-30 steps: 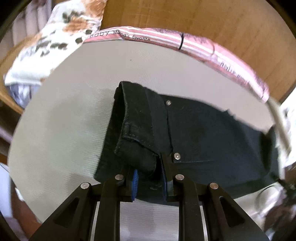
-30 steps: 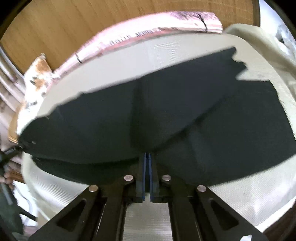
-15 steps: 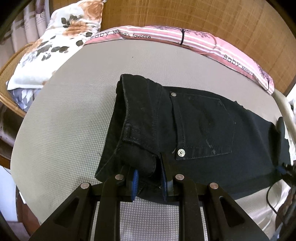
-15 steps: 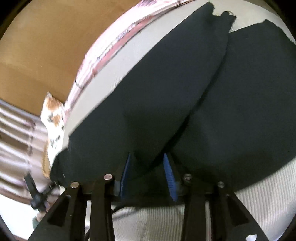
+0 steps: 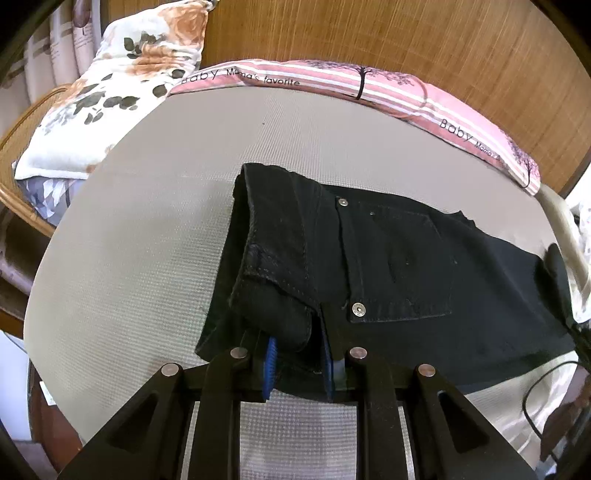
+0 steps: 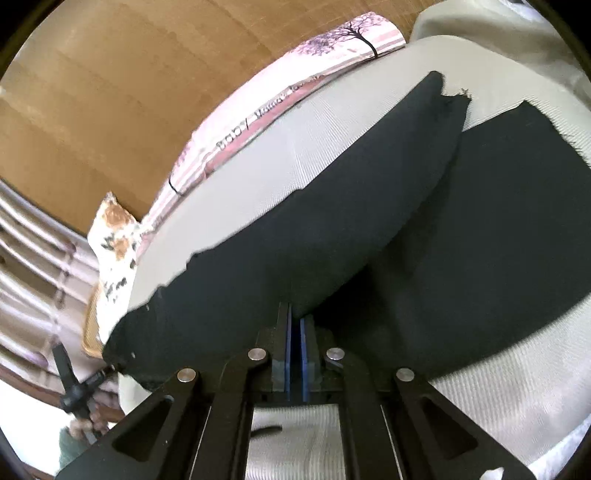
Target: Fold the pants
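Black pants (image 5: 388, 266) lie across a grey mat (image 5: 147, 240), back pocket up, with the waistband end nearest in the left wrist view. My left gripper (image 5: 299, 365) is shut on the bunched waistband, which fills the gap between its blue pads. In the right wrist view the two legs of the pants (image 6: 332, 229) spread away over the mat (image 6: 480, 387), the upper leg lying partly over the lower one. My right gripper (image 6: 295, 332) is shut, its pads almost together on the near edge of the upper leg's fabric.
A pink striped pillow (image 5: 332, 79) and a floral pillow (image 5: 110, 92) lie along the mat's far edge against a woven wooden panel (image 5: 406, 37). A rattan chair rim (image 5: 14, 177) stands at the left. A cream blanket (image 6: 498, 33) lies beyond the leg ends.
The right gripper opened around the leg fabric, then shut on it again, and its view rolled and shifted sideways. The left gripper kept its hold on the waistband and stayed in place.
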A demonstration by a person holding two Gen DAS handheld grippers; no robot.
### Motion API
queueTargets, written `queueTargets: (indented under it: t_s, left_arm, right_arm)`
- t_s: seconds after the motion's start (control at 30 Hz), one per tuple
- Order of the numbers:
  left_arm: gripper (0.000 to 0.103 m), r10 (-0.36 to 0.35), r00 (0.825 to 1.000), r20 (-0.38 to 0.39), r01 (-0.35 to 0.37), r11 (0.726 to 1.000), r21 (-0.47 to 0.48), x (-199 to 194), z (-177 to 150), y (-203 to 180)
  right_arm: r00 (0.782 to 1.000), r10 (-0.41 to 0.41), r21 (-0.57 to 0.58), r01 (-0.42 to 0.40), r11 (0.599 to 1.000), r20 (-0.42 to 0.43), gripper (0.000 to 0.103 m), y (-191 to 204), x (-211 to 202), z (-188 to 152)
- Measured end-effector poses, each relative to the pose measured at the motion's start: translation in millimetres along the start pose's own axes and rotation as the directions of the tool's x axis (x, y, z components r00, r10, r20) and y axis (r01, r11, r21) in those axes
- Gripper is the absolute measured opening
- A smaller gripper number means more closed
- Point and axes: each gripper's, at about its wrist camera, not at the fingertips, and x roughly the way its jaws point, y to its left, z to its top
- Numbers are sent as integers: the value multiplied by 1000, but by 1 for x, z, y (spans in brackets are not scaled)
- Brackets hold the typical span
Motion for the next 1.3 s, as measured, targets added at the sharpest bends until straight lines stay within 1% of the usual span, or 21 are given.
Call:
queueTargets:
  t_s: [0.07,0.17,0.27,0.33,0.37,0.4,0.47,0.53,0.6,0.7,0.8,0.87,0.93,0.97,1.0,1.03,1.07,1.1,1.17,1.23,1.3]
  left_arm:
    - [21,21,1000,-12,-21,1000,15,4,-2,-1]
    - [21,77,997,-16,-75,994,84,13,-9,-10]
    - [21,125,992,-16,-122,984,133,18,-13,-18]
    - [21,151,989,-7,-148,977,154,20,-15,-21]
    - [22,163,987,-4,-160,975,156,22,-17,-23]
    - [22,177,984,4,-175,972,159,23,-18,-24]
    - [24,191,981,20,-192,968,162,23,-19,-27]
    - [26,189,982,15,-189,970,155,20,-19,-28]
    - [30,163,987,-4,-161,977,139,13,-17,-25]
    - [38,111,993,-35,-107,991,85,0,-14,-18]
    - [42,79,996,-41,-76,995,61,-20,-16,-14]
    - [47,77,996,-36,-74,994,74,-30,-18,-16]
    - [48,112,993,-21,-109,988,108,-41,-21,-19]
    - [48,130,992,-3,-128,983,133,-48,-23,-23]
    - [48,156,987,33,-159,971,176,-56,-25,-30]
    - [47,166,983,73,-178,960,216,-64,-27,-39]
    - [48,152,984,95,-171,955,242,-69,-29,-45]
    - [48,102,988,116,-132,949,286,-76,-30,-59]
    - [47,29,992,123,-69,939,336,-77,-31,-80]
    - [48,-71,992,108,21,913,407,-72,-35,-113]
    - [48,-155,985,77,101,873,476,-60,-40,-150]
  right_arm:
    - [998,-52,-25,51,998,-38,4,1,4,-9]
    - [988,-129,-45,125,991,-88,4,-4,21,-20]
    - [975,-175,-37,171,985,-138,4,-10,37,-24]
    - [972,-188,-56,181,982,-138,4,-9,38,-23]
    - [972,-188,-58,181,982,-140,5,-8,39,-22]
    - [973,-180,-58,173,983,-143,8,-8,40,-22]
    - [978,-142,-21,141,990,-153,13,-13,37,-21]
    - [983,-94,28,100,995,-160,26,-15,35,-19]
    - [986,-78,43,85,995,-144,28,-16,23,-15]
    - [991,-61,41,66,997,-120,28,-18,2,-7]
    - [995,-55,54,60,997,-84,30,-27,-25,2]
    - [997,-53,64,56,996,-50,34,-37,-44,9]
    - [998,-59,89,61,994,-27,35,-47,-56,14]
    - [998,-57,98,59,993,-20,35,-51,-59,16]
    - [998,-53,107,54,993,-16,35,-55,-62,18]
    - [999,-49,121,50,991,-12,35,-62,-64,20]
    - [999,-47,133,48,990,-8,35,-67,-65,22]
    - [999,-44,142,45,989,-5,35,-69,-64,24]
    - [1000,-27,172,28,985,-4,35,-79,-63,29]
    - [1000,-7,189,9,982,-7,35,-84,-59,33]
    - [1000,1,187,1,982,-11,35,-84,-56,36]
